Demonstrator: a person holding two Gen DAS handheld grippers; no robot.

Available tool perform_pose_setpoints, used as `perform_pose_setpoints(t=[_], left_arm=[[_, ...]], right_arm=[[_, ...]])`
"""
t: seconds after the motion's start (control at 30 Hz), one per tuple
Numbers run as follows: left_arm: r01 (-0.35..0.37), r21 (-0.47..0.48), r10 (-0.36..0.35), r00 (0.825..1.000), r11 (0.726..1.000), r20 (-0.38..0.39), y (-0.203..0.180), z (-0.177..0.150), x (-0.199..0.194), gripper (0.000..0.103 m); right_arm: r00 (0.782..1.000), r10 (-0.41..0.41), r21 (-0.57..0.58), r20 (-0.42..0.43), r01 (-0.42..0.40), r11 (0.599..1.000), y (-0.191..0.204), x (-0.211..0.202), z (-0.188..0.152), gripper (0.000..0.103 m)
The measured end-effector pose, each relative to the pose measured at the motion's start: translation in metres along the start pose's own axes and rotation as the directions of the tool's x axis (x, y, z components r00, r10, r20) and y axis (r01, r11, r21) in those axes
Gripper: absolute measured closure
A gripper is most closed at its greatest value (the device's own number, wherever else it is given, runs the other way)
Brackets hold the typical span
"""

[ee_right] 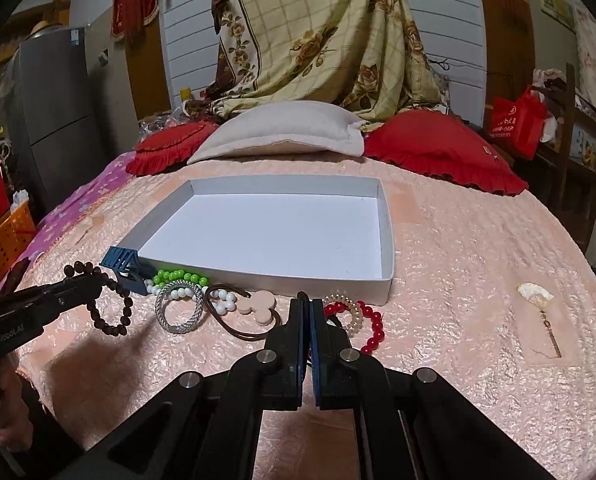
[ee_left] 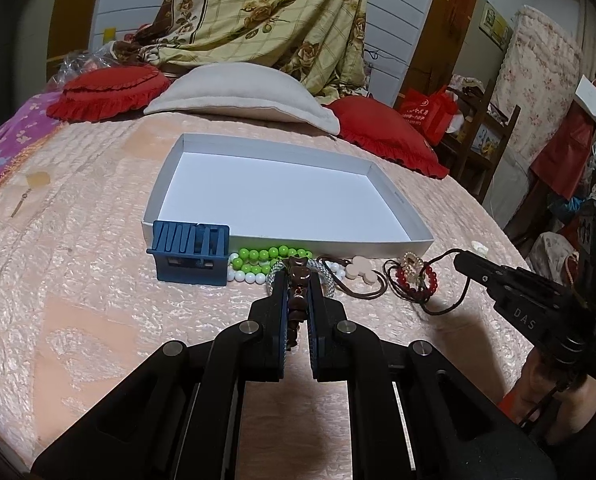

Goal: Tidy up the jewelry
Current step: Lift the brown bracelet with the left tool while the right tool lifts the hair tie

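My left gripper (ee_left: 298,280) is shut on a dark brown bead bracelet (ee_left: 297,308). In the right wrist view this bracelet (ee_right: 112,320) hangs in a loop from the left gripper (ee_right: 98,280), just above the bedspread. My right gripper (ee_right: 307,302) is shut, and a thin brown cord (ee_right: 238,334) tied to a pink mouse-shaped pendant (ee_right: 258,304) runs up to its tips. In the left wrist view the cord (ee_left: 437,312) meets the right gripper (ee_left: 459,258). A white tray (ee_left: 393,200) lies behind, with nothing in it.
Along the tray's near wall lie a blue slotted holder (ee_left: 190,256), green beads (ee_left: 266,256), white beads (ee_right: 226,300), a silver bangle (ee_right: 178,308) and red and pearl bracelets (ee_right: 371,326). A fan-topped hairpin (ee_right: 535,294) lies at the right. Pillows (ee_left: 238,92) sit behind.
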State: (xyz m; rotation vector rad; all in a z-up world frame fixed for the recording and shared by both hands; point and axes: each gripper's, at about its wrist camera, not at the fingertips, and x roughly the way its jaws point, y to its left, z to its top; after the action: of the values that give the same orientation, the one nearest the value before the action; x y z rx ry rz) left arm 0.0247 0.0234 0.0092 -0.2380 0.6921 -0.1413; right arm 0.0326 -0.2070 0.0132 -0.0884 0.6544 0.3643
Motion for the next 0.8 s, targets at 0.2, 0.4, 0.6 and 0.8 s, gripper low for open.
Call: perform_pose_setpoints(t=[0.2, 0.4, 0.6, 0.8], left_arm=[[0.005, 0.004, -0.005, 1.0, 1.0, -0.009, -0.004, -0.001, 0.004, 0.096], [0.004, 0.002, -0.004, 1.0, 1.0, -0.02, -0.009, -0.003, 0.009, 0.096], [-0.003, 0.001, 0.003, 1.0, 1.0, -0.021, -0.007, -0.004, 0.01, 0.096], [-0.005, 0.006, 0.005, 1.0, 1.0, -0.022, -0.008, -0.005, 0.01, 0.096]], right_arm=[[1.0, 0.006, 0.005, 0.002, -0.006, 1.0, -0.001, 0.0, 0.0, 0.1], [1.0, 0.006, -0.001, -0.002, -0.006, 1.0, 0.0, 0.0, -0.001, 0.1], [1.0, 0.004, -0.007, 0.021, -0.004, 1.0, 0.001, -0.004, -0.001, 0.1], [0.998, 0.003, 0.017, 0.06, -0.005, 1.0, -0.002, -0.008, -0.001, 0.101]])
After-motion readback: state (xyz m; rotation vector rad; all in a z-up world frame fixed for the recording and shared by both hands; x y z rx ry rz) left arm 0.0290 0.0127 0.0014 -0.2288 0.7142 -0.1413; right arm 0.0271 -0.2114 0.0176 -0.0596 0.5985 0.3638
